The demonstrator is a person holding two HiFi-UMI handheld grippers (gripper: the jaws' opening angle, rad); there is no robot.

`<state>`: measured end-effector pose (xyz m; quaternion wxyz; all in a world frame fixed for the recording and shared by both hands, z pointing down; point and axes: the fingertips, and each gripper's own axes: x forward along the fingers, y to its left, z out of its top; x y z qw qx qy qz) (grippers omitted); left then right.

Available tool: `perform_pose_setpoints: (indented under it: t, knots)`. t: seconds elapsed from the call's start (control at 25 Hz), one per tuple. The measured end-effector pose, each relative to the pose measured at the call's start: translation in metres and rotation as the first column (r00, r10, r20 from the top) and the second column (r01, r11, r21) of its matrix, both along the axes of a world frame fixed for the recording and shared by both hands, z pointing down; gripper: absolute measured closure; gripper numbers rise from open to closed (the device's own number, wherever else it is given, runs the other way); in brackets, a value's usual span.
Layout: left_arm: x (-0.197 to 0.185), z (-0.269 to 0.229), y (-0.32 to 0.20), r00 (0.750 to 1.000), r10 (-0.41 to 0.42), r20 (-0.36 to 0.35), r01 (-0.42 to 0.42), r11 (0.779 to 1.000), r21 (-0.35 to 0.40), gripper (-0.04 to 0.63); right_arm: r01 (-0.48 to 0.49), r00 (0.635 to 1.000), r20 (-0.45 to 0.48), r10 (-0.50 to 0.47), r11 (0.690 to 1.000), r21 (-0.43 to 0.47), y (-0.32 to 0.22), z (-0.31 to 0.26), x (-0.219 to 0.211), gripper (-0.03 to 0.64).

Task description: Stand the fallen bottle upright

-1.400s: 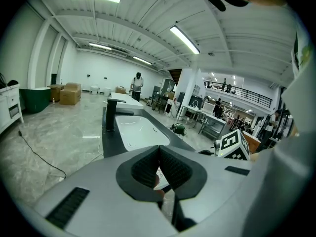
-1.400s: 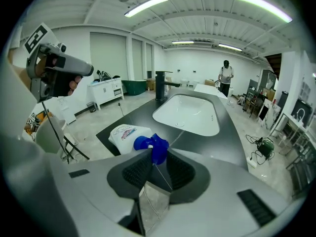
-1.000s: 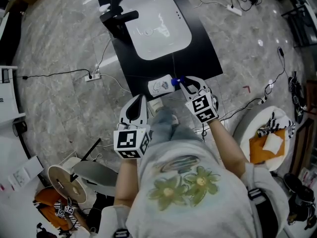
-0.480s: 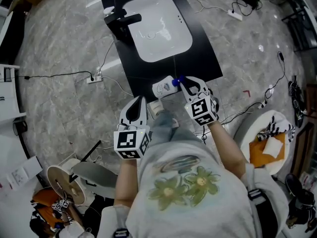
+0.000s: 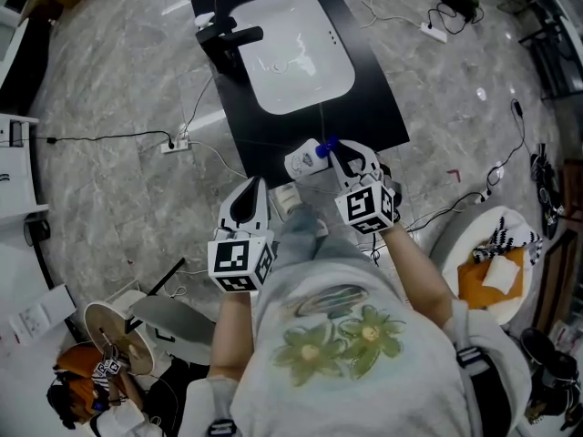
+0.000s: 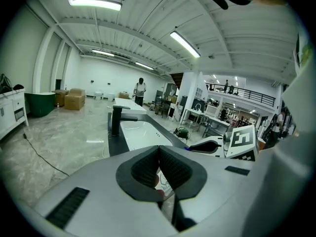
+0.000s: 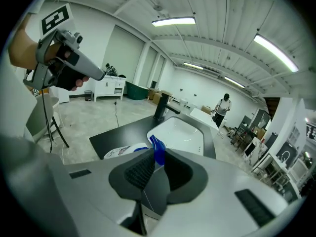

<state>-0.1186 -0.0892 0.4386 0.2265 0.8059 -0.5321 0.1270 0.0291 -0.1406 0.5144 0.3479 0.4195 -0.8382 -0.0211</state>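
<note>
White-shelled left gripper [image 5: 259, 186]: pressed together, empty, parked short of black counter [image 5: 369, 107]. Bottle [image 5: 303, 160]: lies at counter's near edge, before sink [image 5: 330, 57]; long axis crosswise, base left, blue cap [image 7: 158, 151] right. Likely light, rigid, slick; neck looks the best hold. Right gripper [image 5: 333, 151]: closing on cap, pads pressing.

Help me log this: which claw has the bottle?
The right claw: its jaws are closing on the bottle at its blue cap. The left claw is shut, empty.
</note>
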Motion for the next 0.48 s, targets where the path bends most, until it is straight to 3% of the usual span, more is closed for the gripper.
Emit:
perform_pose_setpoints:
  t: [0.48]
  knots:
    - [-0.008, -0.003, 0.006, 1.000, -0.017, 0.004, 0.017, 1.000, 0.006, 0.577, 0.066, 0.994, -0.094, -0.057, 0.994, 0.092, -0.002, -0.014, -0.015, 0.541]
